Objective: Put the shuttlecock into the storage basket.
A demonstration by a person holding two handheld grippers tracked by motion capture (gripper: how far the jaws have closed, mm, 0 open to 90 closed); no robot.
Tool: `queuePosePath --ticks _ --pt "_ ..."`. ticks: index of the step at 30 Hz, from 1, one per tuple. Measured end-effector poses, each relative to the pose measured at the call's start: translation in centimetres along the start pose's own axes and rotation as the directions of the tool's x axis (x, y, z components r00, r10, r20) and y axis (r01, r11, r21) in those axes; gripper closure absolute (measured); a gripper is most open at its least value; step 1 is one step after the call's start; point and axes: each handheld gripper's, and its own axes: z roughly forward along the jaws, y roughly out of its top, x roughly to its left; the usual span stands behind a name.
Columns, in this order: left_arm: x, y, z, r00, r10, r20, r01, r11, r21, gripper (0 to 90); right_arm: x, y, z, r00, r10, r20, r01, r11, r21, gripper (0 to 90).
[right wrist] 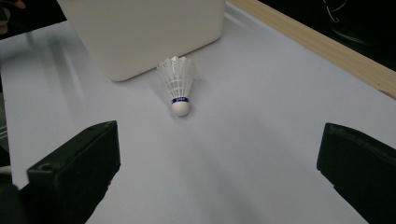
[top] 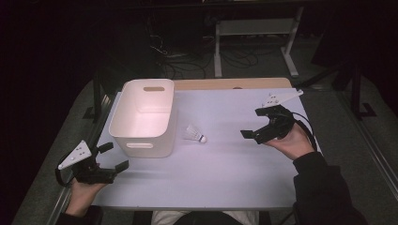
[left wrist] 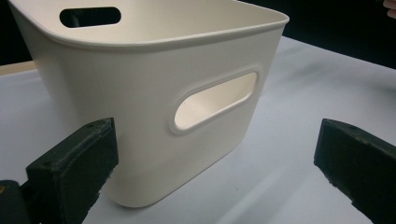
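White feathered shuttlecock [top: 194, 134] with a blue band lies on its side at the middle of the pale desk [top: 234, 173], just beside the white plastic bin [top: 143, 117]. Right gripper [top: 257, 124], jaws wide, faces it, likely lined up for a grasp; left gripper [top: 112, 157], also wide, waits near the bin.

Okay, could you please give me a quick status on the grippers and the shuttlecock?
Left gripper open, empty, facing the white bin. Right gripper open, empty, aimed at the shuttlecock. Shuttlecock on its side beside the bin, cork toward right gripper. Path between them clear.
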Motion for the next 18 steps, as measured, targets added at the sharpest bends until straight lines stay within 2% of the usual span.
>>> queuePosePath --ticks 18 --pt "0.0 0.0 0.1 1.0 0.003 0.007 -0.003 1.0 0.0 0.0 0.5 1.7 1.7 0.9991 -0.032 -0.029 0.033 0.999 0.037 0.0"
